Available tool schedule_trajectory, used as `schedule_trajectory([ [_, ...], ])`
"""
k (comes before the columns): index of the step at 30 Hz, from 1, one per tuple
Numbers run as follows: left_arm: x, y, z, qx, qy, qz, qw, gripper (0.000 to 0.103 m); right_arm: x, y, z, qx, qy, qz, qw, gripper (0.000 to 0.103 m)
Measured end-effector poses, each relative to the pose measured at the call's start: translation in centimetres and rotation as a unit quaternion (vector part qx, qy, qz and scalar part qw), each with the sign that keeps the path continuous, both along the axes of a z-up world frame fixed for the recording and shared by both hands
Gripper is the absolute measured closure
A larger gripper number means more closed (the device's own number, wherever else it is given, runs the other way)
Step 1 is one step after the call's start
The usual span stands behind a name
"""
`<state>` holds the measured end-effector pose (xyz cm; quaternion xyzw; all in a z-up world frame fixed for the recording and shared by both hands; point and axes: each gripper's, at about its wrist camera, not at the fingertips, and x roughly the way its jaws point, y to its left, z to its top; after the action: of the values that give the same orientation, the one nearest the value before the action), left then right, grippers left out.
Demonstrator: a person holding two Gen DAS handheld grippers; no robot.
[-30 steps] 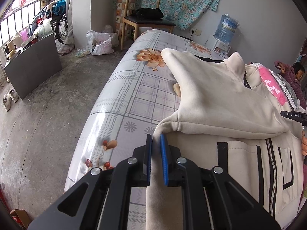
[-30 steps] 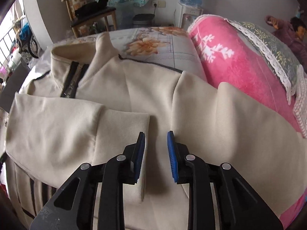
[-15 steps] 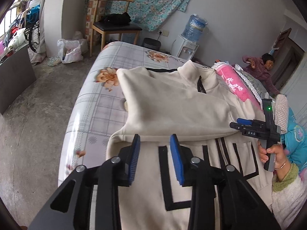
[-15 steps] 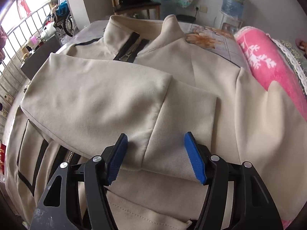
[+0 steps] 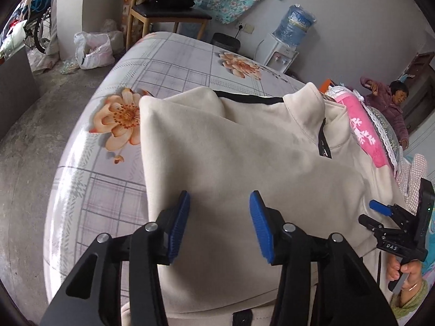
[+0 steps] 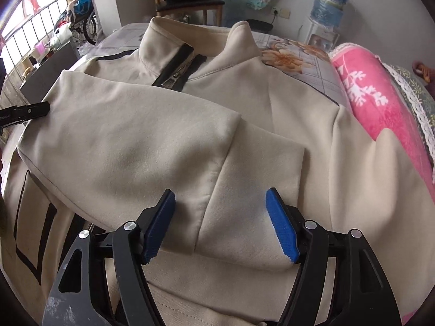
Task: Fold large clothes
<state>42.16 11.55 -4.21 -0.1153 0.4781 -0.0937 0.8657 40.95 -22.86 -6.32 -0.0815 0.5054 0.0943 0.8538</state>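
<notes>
A large beige zip jacket (image 5: pixel 244 163) with black trim lies face up on the bed, collar toward the far end. One sleeve (image 6: pixel 130 146) is folded across the chest, its cuff (image 6: pixel 252 187) lying flat. My left gripper (image 5: pixel 219 224) is open and empty, hovering over the folded sleeve. My right gripper (image 6: pixel 220 222) is open and empty, just above the cuff. The right gripper also shows in the left wrist view (image 5: pixel 391 231) at the jacket's right edge. The left gripper's tip shows in the right wrist view (image 6: pixel 27 112) at the left.
The bed sheet (image 5: pixel 163 68) has a plaid and flower print. A pink rolled blanket (image 6: pixel 380 103) lies along the jacket's right side. A wooden chair (image 5: pixel 168 13), a water dispenser (image 5: pixel 288 38) and a plastic bag (image 5: pixel 92 51) stand beyond the bed. A person (image 5: pixel 391 106) sits at the far right.
Both grippers have opened wide and let go of the fabric. The left gripper has moved up over the folded sleeve; the right has pulled back a little from the cuff.
</notes>
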Motion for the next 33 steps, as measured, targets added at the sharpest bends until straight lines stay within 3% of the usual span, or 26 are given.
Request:
schedule_trajectory([
  [5, -2.5, -2.9, 1.7, 0.031, -0.028, -0.045, 0.9981, 0.051, -1.2, 1.7, 1.7, 0.04, -0.028, 0.031, 0.998, 0.036],
  [9, -4.2, -5.8, -1.2, 0.09, 0.003, -0.062, 0.994, 0.047, -1.9, 4.1, -0.7, -0.021, -0.022, 0.055, 0.998, 0.032],
  [12, -5.2, -6.5, -1.8, 0.122, -0.01, -0.059, 0.9908, 0.047, -2.6, 4.4, -0.1, -0.042, -0.024, 0.052, 0.997, 0.032],
  [15, -5.7, -6.4, -0.7, 0.098, -0.017, -0.052, 0.9937, 0.046, -4.0, 3.7, 1.7, -0.031, -0.036, 0.046, 0.998, 0.03],
  [19, -6.3, -7.8, 0.5, 0.096, -0.03, -0.062, 0.9931, 0.041, -6.6, 2.4, 2.7, -0.027, -0.032, 0.022, 0.999, 0.022],
  [25, -5.2, -10.7, -0.6, 0.108, -0.013, -0.073, 0.9914, 0.034, -9.6, 0.3, 0.9, -0.004, 0.007, -0.024, 1.0, 0.013],
  [28, -4.8, -11.6, -2.2, 0.133, 0.006, -0.071, 0.9886, 0.032, -10.0, 0.2, -0.2, -0.006, 0.017, -0.035, 0.999, 0.01],
  [31, -4.9, -12.0, -2.8, 0.159, -0.003, -0.064, 0.9852, 0.023, -9.9, 0.3, -1.0, -0.014, 0.019, -0.032, 0.999, 0.008],
  [33, -4.8, -11.7, -2.9, 0.157, -0.001, -0.052, 0.9862, 0.015, -10.2, 0.3, -1.0, -0.013, 0.011, -0.028, 0.999, 0.008],
])
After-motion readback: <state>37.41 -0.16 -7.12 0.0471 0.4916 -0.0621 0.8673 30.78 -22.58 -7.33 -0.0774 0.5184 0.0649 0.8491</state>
